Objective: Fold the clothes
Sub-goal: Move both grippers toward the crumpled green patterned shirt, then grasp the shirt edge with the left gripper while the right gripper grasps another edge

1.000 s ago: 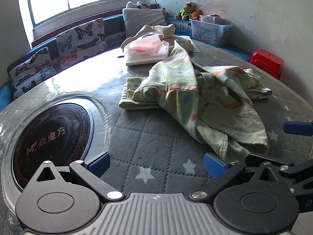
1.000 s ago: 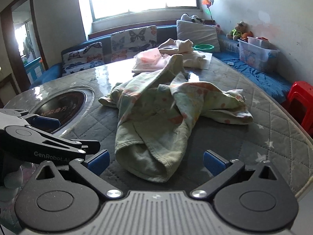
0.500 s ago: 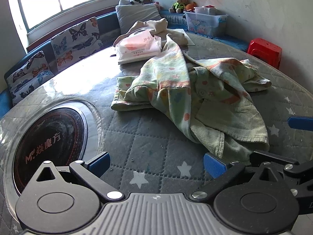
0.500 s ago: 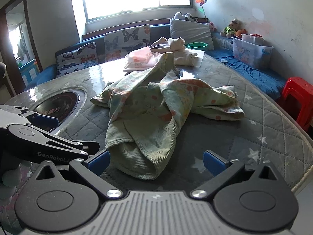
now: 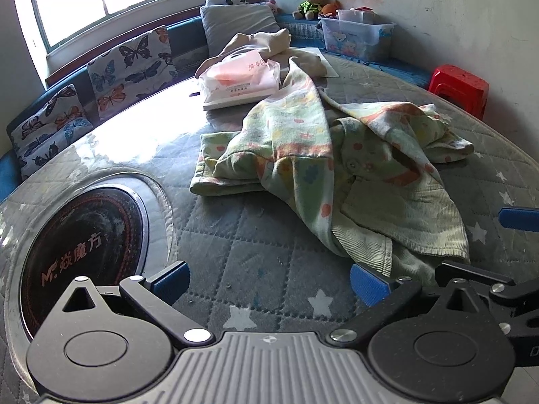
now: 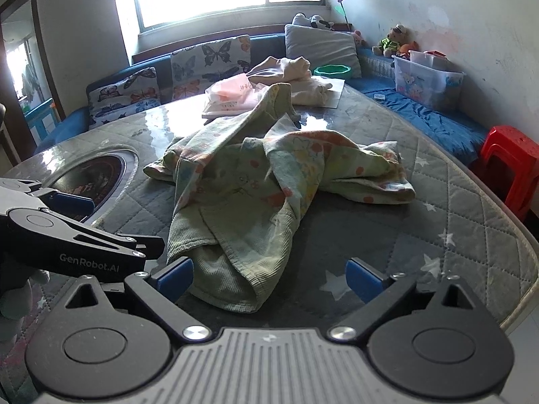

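Reading "GenRobot.AI" (white), left gripper [image 6: 77,202] nears garment [image 6: 249,202].

Home living room, butterfly cushions [image 6: 210,59] on window bench, teddy bear [image 5: 311,1], toy bin [image 6: 426,79], quilted table [image 5: 235,235]

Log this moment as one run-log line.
stage: approach | left gripper: open, empty | right gripper: open, empty, at hem | green garment: crumpled, unfolded on quilted table

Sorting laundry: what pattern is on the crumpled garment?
Pale green garment with orange and blue prints; left wrist view.
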